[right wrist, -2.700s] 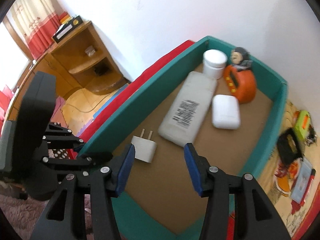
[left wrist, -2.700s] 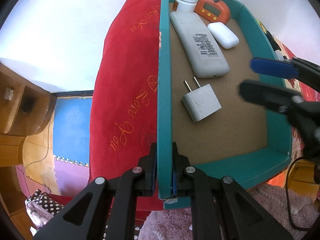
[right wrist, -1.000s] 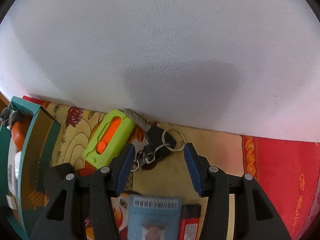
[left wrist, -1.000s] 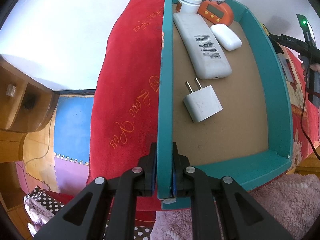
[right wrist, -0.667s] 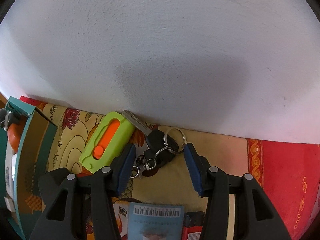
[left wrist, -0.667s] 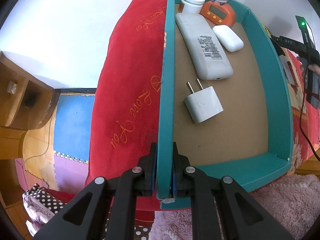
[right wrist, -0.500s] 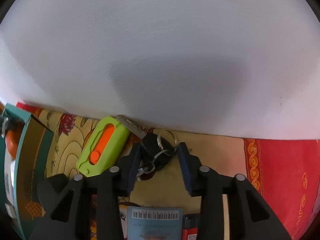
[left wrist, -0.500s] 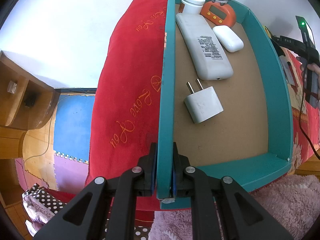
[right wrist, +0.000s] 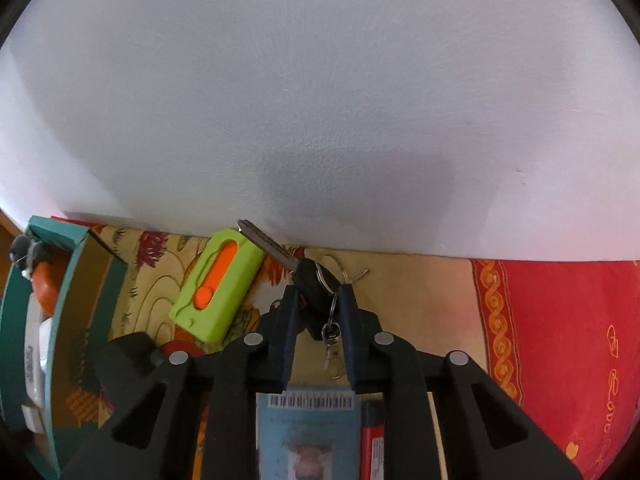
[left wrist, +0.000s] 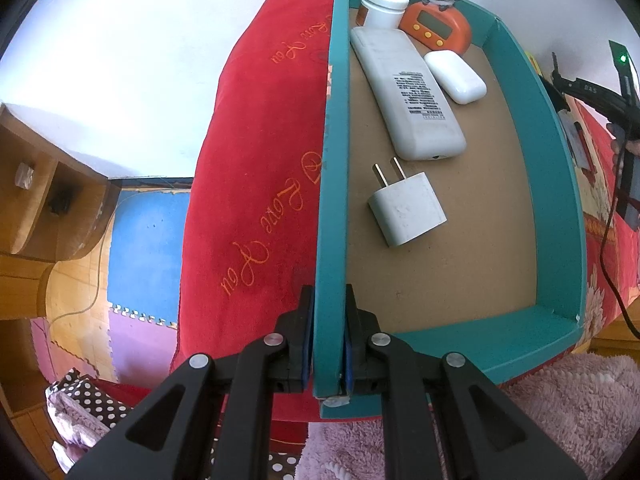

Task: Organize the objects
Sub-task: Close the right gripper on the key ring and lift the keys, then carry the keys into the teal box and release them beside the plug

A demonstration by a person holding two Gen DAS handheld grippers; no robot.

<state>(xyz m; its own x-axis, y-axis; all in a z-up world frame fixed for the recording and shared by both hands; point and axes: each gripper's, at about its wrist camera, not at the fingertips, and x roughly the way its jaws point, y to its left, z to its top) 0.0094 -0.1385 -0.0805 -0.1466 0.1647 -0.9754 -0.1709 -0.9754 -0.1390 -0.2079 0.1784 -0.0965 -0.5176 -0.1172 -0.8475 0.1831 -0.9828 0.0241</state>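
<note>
My left gripper [left wrist: 326,320] is shut on the left wall of a teal tray [left wrist: 330,208]. The tray holds a white charger plug [left wrist: 408,210], a white remote [left wrist: 406,90], a white case [left wrist: 456,76], a white jar [left wrist: 382,4] and an orange monkey timer [left wrist: 436,26]. My right gripper [right wrist: 318,298] is shut on a black key with rings [right wrist: 314,280], its metal blade pointing up-left toward the wall. A green and orange box cutter [right wrist: 216,284] lies just left of the key. The tray's end [right wrist: 52,280] shows at far left.
A white wall [right wrist: 320,100] stands right behind the key. A blue card [right wrist: 308,436] and a red lighter [right wrist: 372,440] lie under my right gripper on a patterned cloth [right wrist: 420,292]. A red blanket [left wrist: 256,184] lies left of the tray; a wooden shelf [left wrist: 36,200] stands beyond.
My right gripper left the tray, swung to the items by the wall, moved down onto the key and closed on it. My left gripper kept its hold on the tray wall.
</note>
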